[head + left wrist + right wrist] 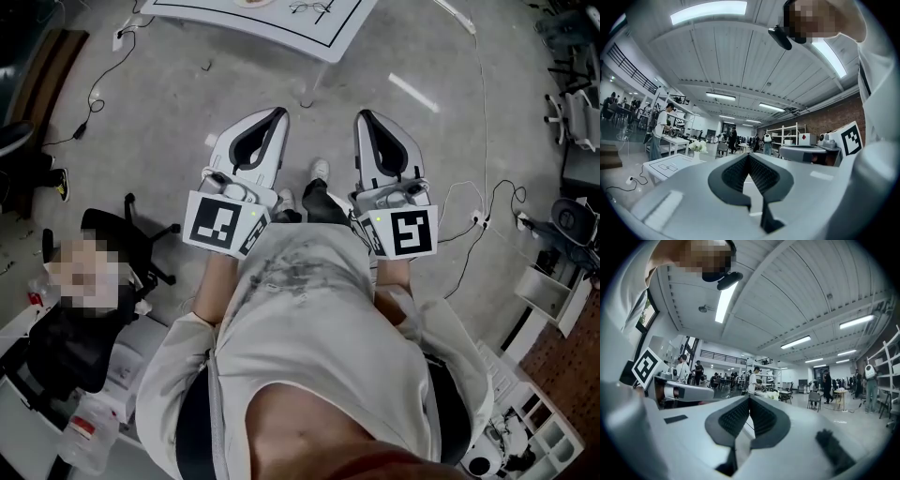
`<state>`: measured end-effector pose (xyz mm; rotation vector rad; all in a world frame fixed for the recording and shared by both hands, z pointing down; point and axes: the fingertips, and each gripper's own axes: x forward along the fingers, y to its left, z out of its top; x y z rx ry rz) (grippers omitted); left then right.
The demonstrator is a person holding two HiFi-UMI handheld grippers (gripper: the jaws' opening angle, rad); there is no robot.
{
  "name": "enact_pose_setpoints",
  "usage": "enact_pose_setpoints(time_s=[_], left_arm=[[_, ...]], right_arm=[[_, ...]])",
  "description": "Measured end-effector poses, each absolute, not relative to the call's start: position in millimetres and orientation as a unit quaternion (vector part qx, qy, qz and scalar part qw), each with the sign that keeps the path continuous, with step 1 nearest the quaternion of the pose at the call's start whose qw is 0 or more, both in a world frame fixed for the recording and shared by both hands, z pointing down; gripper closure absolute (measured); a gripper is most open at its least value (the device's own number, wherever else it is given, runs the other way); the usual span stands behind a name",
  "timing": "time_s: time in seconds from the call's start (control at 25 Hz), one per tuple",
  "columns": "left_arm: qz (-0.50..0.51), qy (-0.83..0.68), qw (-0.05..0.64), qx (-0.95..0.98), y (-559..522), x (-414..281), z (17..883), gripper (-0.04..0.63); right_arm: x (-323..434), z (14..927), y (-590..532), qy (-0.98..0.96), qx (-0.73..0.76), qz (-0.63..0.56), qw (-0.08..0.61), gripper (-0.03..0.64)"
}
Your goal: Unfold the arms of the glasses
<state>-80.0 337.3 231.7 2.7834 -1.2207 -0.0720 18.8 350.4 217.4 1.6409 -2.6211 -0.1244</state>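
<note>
Both tools are empty. My left gripper (274, 116) has its ribbed black pads pressed together at the tip with nothing between them. My right gripper (367, 118) is the same, its jaws closed on air. I hold them side by side, near my waist, both pointing level and away from me over the grey concrete floor (169, 103).

The thin dark-framed glasses (311, 7) lie on the white table with a black outlined rectangle (281, 30), at the far edge of the head view. They are straight ahead and well apart from both grippers. They sit between the lines the two grippers point along, a shade closer to the left one's. Their long axis seems to run left to right across my approach. They are too small here for me to tell whether the arms are folded.

I judge the task has not begun. I need to close the gap to the table and spread both pairs of jaws before reaching in.
</note>
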Motion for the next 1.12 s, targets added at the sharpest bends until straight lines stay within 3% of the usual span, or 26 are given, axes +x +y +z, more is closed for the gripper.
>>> enact_pose_setpoints(time_s=[1.12], left_arm=[[-0.011, -0.486, 0.058, 0.872, 215, -18, 250, 0.588]], right_arm=[[82, 234, 216, -0.898, 0.440, -0.013, -0.003, 0.601]])
